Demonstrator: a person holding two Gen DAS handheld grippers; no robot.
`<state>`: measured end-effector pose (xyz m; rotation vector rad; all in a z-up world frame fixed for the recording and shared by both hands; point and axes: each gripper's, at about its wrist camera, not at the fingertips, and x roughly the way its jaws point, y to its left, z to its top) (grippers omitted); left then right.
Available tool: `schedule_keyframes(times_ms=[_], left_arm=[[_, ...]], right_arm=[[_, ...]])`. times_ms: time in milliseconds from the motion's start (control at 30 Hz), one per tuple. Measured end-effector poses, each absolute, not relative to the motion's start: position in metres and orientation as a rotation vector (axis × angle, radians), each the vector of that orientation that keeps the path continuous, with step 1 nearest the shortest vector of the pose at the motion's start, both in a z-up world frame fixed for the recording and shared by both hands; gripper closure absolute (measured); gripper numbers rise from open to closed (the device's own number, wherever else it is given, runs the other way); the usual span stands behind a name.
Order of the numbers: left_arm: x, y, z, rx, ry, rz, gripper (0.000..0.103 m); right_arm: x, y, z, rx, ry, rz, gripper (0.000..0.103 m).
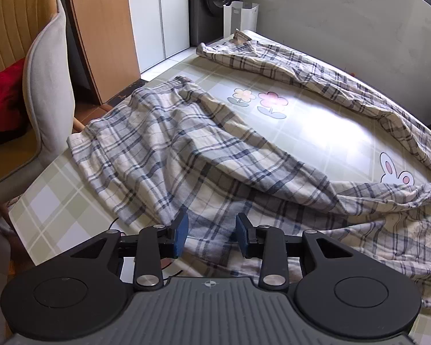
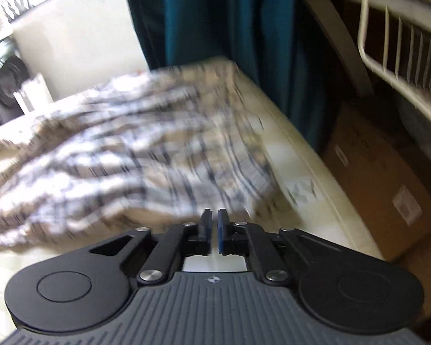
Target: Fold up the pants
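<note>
chair (image 1: pixel 47 86) | washing machine (image 1: pixel 215 3) | teal curtain (image 2: pixel 215 14) | cardboard box (image 2: pixel 379 178)

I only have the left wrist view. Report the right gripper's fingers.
Observer: The right gripper has its fingers shut, tips at the near edge of the checked cream-and-navy cloth pants. Blur hides whether cloth is pinched.
Operator: Say what lies past that table edge.
Observer: A brown cardboard box sits low beside the pale table.
Operator: Now tell me what is behind the table.
Observer: A dark teal curtain hangs there.
</note>
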<state>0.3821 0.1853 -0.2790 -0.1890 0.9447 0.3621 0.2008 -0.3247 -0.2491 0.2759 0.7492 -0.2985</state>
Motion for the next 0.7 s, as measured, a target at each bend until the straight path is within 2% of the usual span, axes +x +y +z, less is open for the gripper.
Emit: schedule_keyframes(times_ms=[133,200,233,267,333,400,433,533,567,633,700], left_arm=[[0.395,0.167,-0.272,-0.161,0.892,0.323,0.061],[0.406,0.160,-0.273,-0.152,0.886,0.309,0.057],[0.411,0.159,-0.274,-0.150,0.888,0.310,0.057],[0.415,0.159,-0.276,-0.149,0.892,0.310,0.057],[0.422,0.161,-0.280,-0.141,0.901,0.323,0.057],[0.428,0.166,-0.285,-0.139,0.916,0.343,0.057],[0.429,0.170,-0.288,-0.142,0.926,0.351,0.057],[0.422,0.182,-0.291,-0.148,0.923,0.353,0.053],[0.421,0.183,-0.292,-0.144,0.922,0.355,0.051],[0.417,0.185,-0.292,-0.150,0.922,0.360,0.050],[0.411,0.188,-0.290,-0.156,0.923,0.368,0.050]], right_arm=[[0.229,-0.312,-0.239,0.274,0.692,-0.253,0.082],[0.249,-0.305,-0.242,0.265,0.698,-0.245,0.067],[0.259,-0.303,-0.245,0.263,0.706,-0.245,0.047],[0.268,-0.301,-0.249,0.262,0.720,-0.253,0.033],[0.280,-0.300,-0.257,0.276,0.747,-0.266,0.030],[0.284,-0.303,-0.266,0.300,0.789,-0.284,0.030],[0.285,-0.305,-0.270,0.307,0.813,-0.287,0.035],[0.279,-0.302,-0.276,0.236,0.839,-0.291,0.061],[0.276,-0.300,-0.276,0.209,0.850,-0.280,0.073],[0.270,-0.301,-0.273,0.210,0.875,-0.276,0.084],[0.262,-0.305,-0.272,0.244,0.889,-0.280,0.086]])
